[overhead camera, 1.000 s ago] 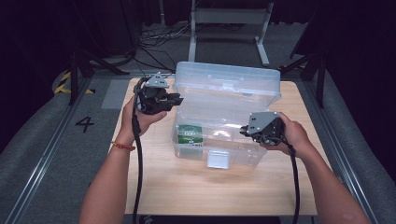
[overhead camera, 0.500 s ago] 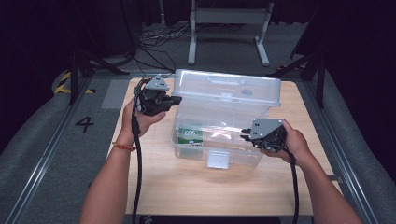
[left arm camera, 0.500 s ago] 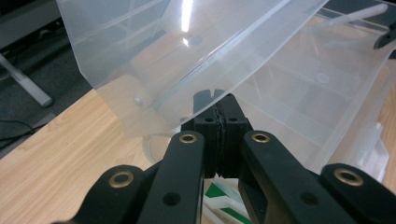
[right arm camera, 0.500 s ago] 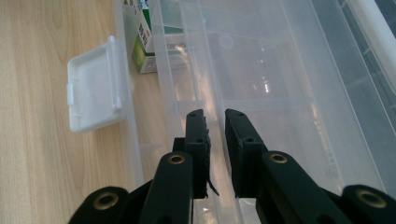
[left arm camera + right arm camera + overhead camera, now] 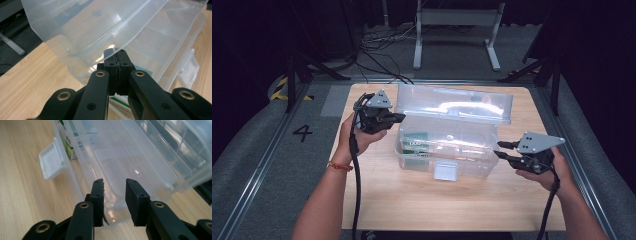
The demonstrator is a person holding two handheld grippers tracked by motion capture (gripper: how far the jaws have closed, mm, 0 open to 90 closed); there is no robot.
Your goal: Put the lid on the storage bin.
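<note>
While the left hand-held gripper [image 5: 117, 72] has its jaws pressed together on the thin edge of the clear plastic hinged lid [image 5: 457, 102], holding that lid raised at the far left corner of the box, the right hand-held gripper [image 5: 506, 151] has let go: its jaws have just been opening, nothing lies between them, and it now sits off the right end of the box, apart from the wall, where a second ago it was against that end. In the right gripper view the open jaws frame the near right corner of the clear rectangular plastic storage box [image 5: 82, 182] without pressing on it. My judgement is that the lid-opening step is done and held by the left hand alone, leaving the right hand free for the contents. The box stands in the middle of the light wooden desk [image 5: 377, 200], its long side toward the person, with a white plastic latch flap [image 5: 445, 171] hanging open at the front wall. Inside, at the left end, stands a green and white printed carton [image 5: 414, 142]; the remainder of the interior appears bare, though reflections on the plastic prevent certainty. The lid is upright to slightly tilted back, joined to the rear rim.
</note>
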